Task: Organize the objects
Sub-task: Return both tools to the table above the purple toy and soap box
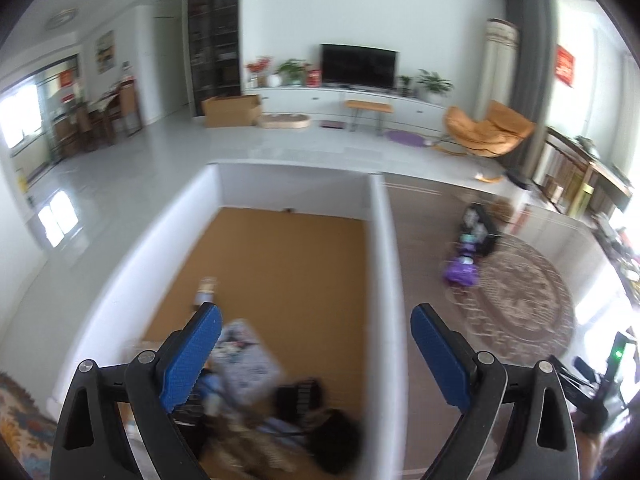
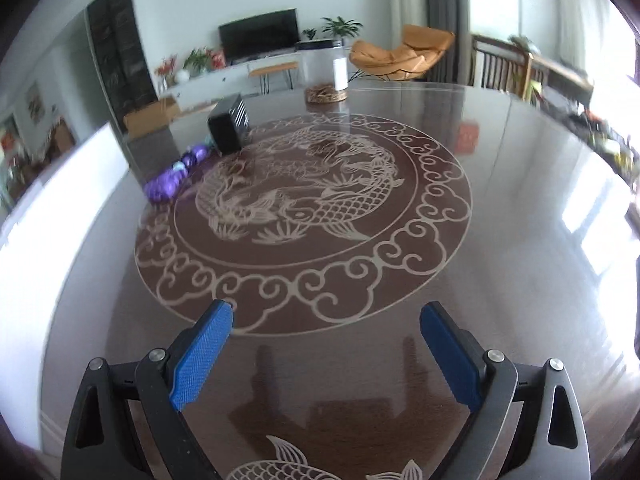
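Two tools are in our hands, and both stand wide apart at the fingers with nothing between them. Our left tool (image 1: 316,356) hangs over a white-walled box (image 1: 386,272) with a brown cardboard floor, beside the bench. In the near end of that box we see a blurred heap: a pale printed packet (image 1: 248,356), something dark and ribbed (image 1: 300,394), a black rounded thing (image 1: 336,440) and, farther in and apart, a small bottle-like item (image 1: 206,290); the blur keeps us from naming them better. Our right tool (image 2: 326,350) hovers low over the dark glossy bench (image 2: 520,200), above its carved fish medallion (image 2: 304,196). Well ahead on the bench a purple bundle (image 2: 172,182) lies beside a black box (image 2: 230,126), the two close or touching, we cannot tell which. Farther back stand a woven coaster (image 2: 326,94) and a clear jar (image 2: 340,68).
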